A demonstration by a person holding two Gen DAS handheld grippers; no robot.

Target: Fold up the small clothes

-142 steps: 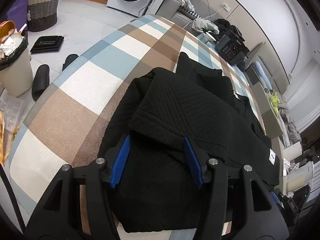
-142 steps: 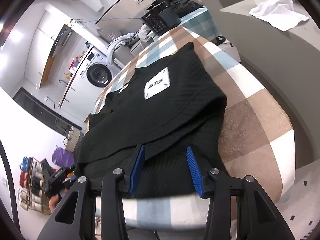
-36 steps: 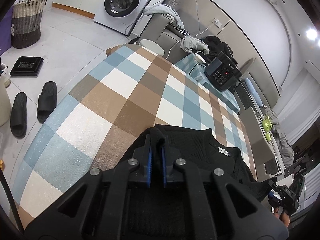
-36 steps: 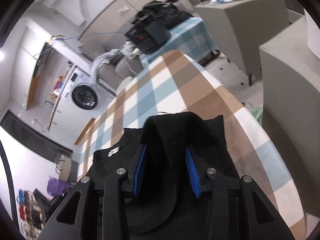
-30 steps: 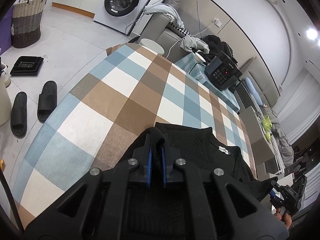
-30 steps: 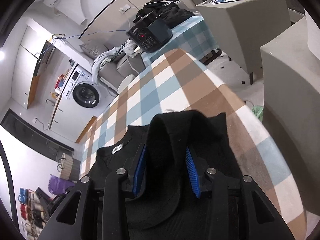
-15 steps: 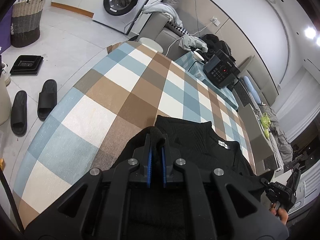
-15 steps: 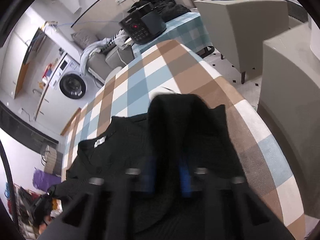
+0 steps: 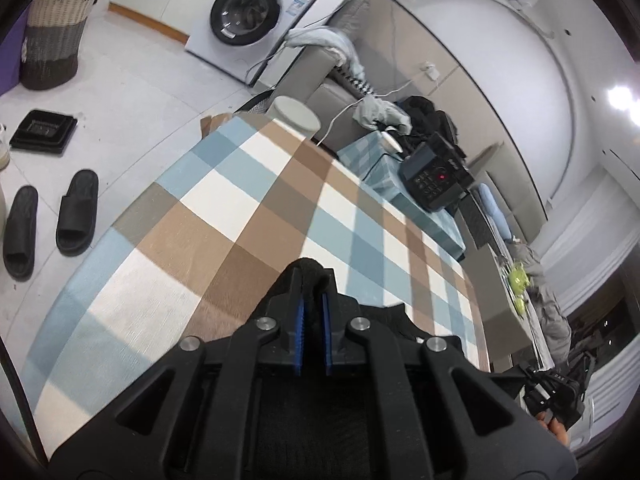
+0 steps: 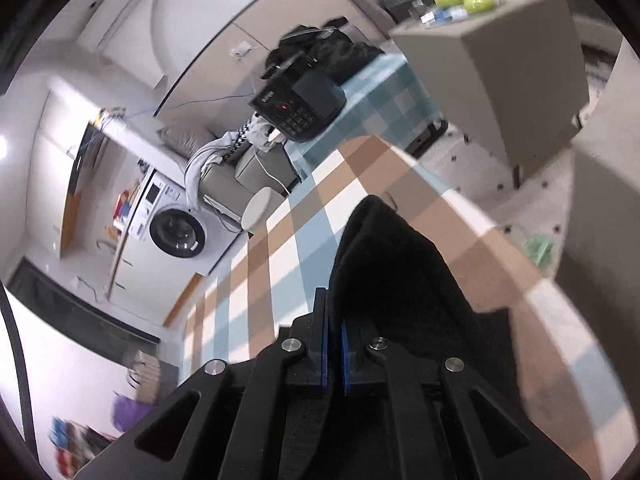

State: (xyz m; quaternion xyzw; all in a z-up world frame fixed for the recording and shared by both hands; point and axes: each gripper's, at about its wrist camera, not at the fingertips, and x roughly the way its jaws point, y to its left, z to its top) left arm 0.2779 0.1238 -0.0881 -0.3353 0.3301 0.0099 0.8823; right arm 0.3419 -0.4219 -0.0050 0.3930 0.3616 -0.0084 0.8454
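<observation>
Left claw: the left gripper (image 9: pixel 312 304), low centre of the left wrist view, is clenched on a bunched fold of the black garment (image 9: pixel 310 270), which pokes out past its fingertips.
Right claw: the right gripper (image 10: pixel 334 318), low centre of the right wrist view, is clenched on another part of the black garment (image 10: pixel 392 276); cloth rises ahead of it and drapes to the right.
Garment place: lifted at both pinched points, over the near part of the checked table (image 9: pixel 224 216); the rest is hidden under the grippers.
Progress: my reading is a fold under way, both corners gripped and raised, nothing laid flat yet. Left to do: carry the held edge over, lay it down, let go, smooth.
Open room: bare checks fill the middle and upper middle of both views, plenty of space ahead.
Edges: the table rim curves at left in the left view, with slippers (image 9: pixel 50 222) on the floor below; in the right view the rim runs along the right, so cloth could slide off there.
</observation>
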